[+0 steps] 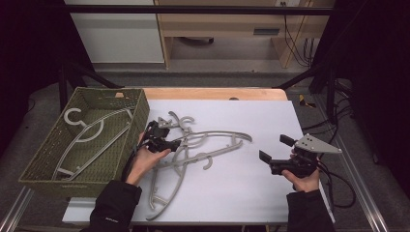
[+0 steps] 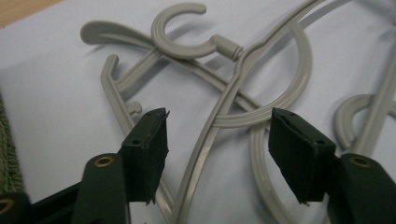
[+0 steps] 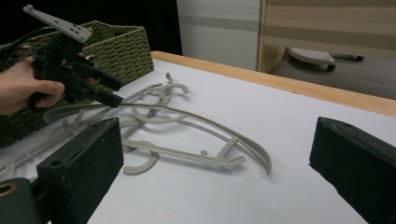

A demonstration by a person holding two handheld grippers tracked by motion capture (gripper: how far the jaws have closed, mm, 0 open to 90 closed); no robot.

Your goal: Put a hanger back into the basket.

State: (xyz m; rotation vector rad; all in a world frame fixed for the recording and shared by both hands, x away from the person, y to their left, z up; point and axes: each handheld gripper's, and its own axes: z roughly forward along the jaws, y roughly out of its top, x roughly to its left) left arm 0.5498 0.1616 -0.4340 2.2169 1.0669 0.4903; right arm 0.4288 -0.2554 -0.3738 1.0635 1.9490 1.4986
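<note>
High view is showing the left tongs [image 1: 170,143] hanging released over a tangled pile of grey plastic coat hangers [image 1: 203,147] lying on the white surface [image 1: 270,121], jaws straddling one hanger arm, apparently lining up a grasp. One grey hanger [image 1: 89,133] is already lying inside the green woven basket [image 1: 138,118], just beside the pile, suggesting sorting. The right tongs [image 1: 273,149] are waiting released, well apart over bare surface, leaving open room there.
</note>
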